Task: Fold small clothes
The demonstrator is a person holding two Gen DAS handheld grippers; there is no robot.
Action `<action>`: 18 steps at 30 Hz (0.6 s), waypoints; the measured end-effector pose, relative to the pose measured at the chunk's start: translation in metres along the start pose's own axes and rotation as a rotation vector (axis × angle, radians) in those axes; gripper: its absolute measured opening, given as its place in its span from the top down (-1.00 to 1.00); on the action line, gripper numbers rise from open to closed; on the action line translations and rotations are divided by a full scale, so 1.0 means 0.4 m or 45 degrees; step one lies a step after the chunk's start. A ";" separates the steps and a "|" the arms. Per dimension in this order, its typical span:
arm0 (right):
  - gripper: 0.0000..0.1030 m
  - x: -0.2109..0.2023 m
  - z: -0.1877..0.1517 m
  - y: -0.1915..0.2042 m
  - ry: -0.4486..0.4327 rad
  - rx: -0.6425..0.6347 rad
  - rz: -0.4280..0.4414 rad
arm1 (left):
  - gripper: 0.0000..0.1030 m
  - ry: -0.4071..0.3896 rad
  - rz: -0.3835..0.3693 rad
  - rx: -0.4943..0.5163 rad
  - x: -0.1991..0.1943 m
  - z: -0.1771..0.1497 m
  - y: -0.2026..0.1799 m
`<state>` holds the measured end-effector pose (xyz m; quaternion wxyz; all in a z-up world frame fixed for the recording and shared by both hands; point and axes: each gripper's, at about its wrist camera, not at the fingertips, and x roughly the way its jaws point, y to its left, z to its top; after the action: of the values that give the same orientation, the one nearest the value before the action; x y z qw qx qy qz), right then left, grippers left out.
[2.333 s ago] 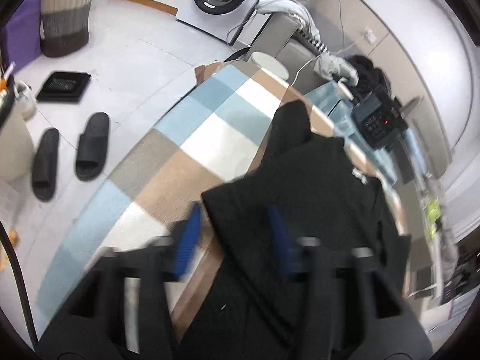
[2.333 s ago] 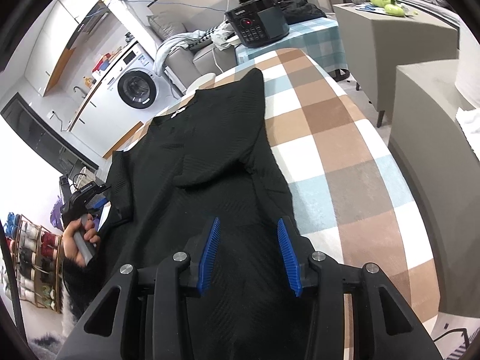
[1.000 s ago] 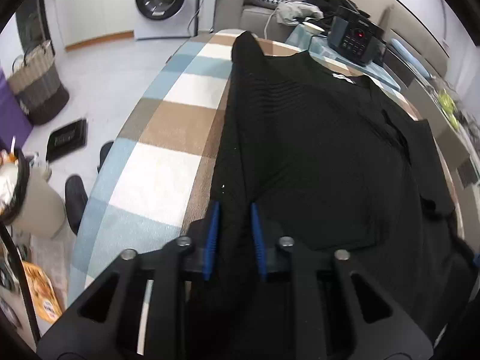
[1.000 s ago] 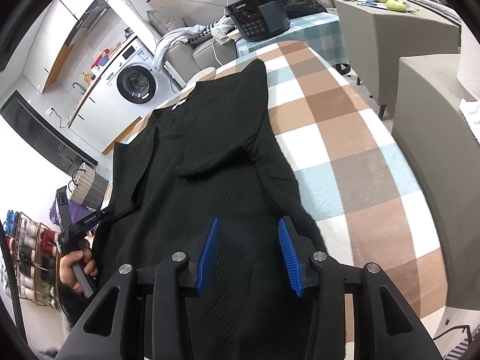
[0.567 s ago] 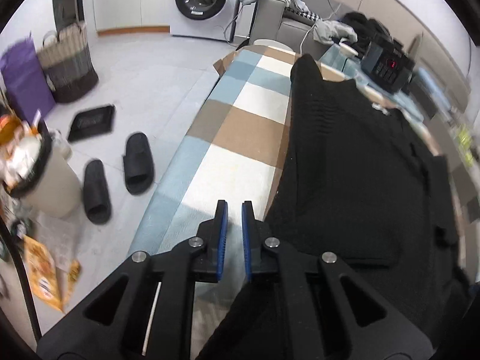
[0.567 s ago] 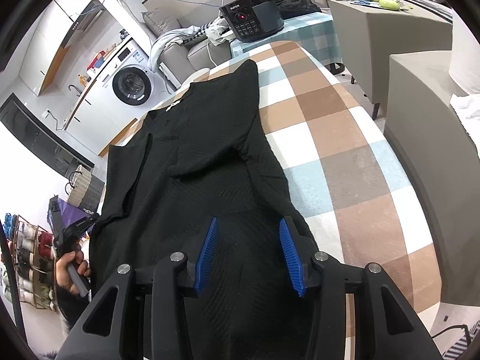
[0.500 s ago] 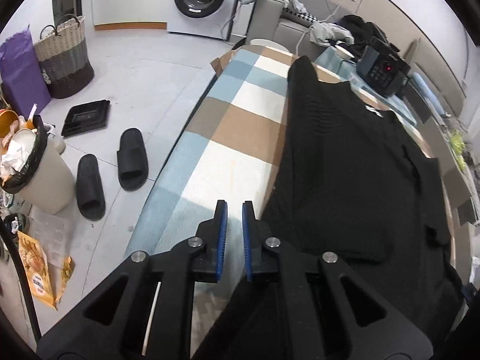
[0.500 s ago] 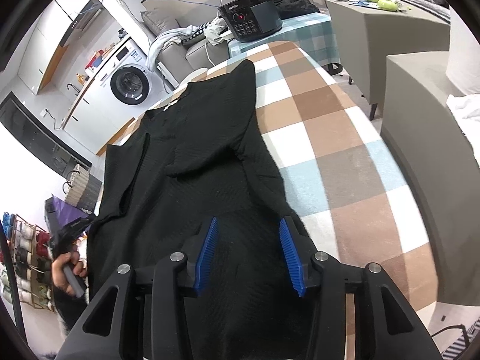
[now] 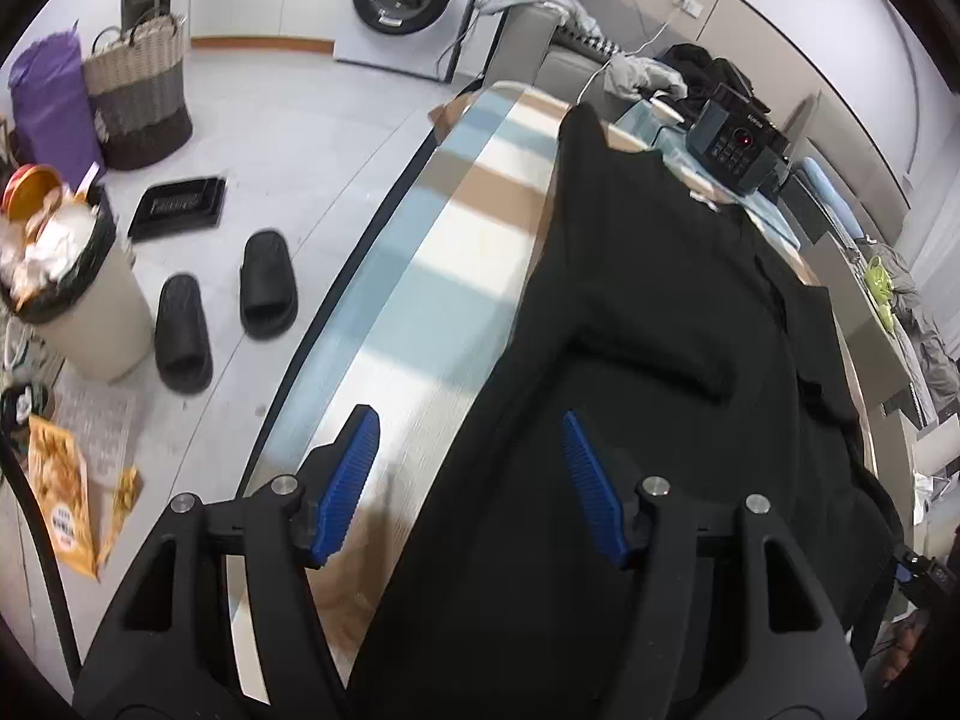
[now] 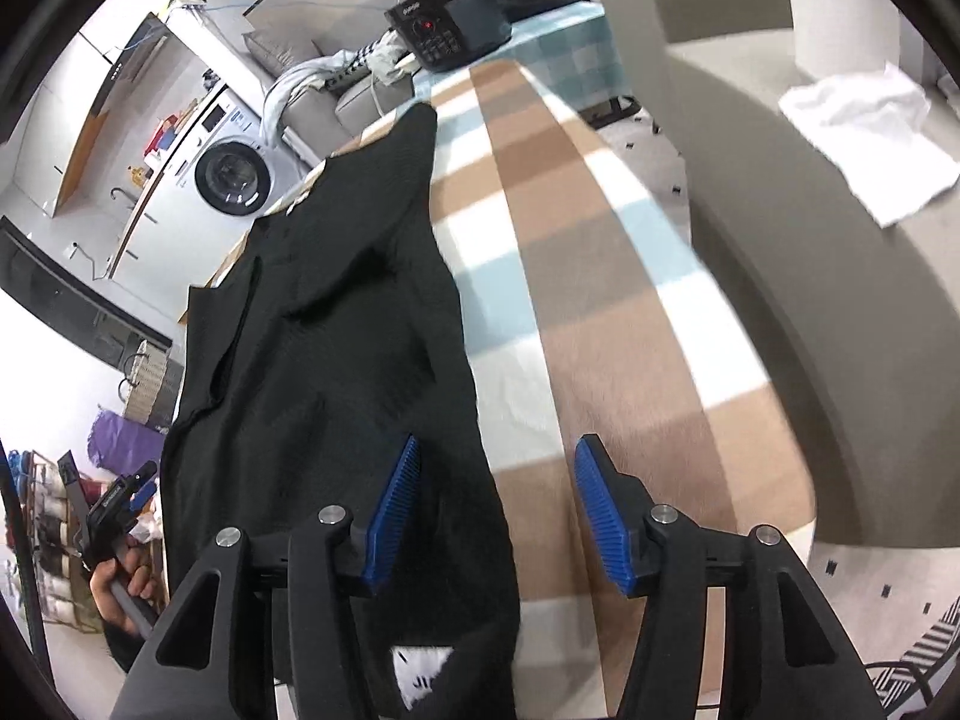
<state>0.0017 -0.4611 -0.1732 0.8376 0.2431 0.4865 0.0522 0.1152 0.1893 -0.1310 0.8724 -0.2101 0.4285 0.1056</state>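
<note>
Left tool (image 9: 468,480): jaws apart, just opened further, pads pressing on nothing; the near-left edge of the black garment (image 9: 648,360) runs up between them, lower centre of the left wrist view. Right tool (image 10: 492,510): also apart and widening, nothing gripped; the garment's right hem edge crosses the gap at the lower centre of the right wrist view, the left pad over cloth, the right pad over bare checked cloth of the counter (image 10: 600,300). Garment lies lengthwise on the counter, far tip toward the top of both frames, near end at the bottom edge with a white label (image 10: 420,678) showing. Progress, judged: both sleeves appear turned in over the body, giving a long narrow strip, so the side folds look done. Remaining: the crosswise fold, near hem carried toward the far end, then squaring up. Both tools sit at the near hem corners, one per side, which suits that fold. The person's hand (image 10: 120,582) on the left tool's handle shows lower left.
</note>
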 end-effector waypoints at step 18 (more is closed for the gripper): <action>-0.06 0.102 0.031 0.074 0.062 -0.083 0.150 | 0.09 0.093 0.017 0.134 -0.033 -0.115 0.001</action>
<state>0.0377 -0.4263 -0.1867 0.8285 0.2425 0.4896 0.1231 0.0747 0.1685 -0.1457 0.8653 -0.1649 0.4664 0.0810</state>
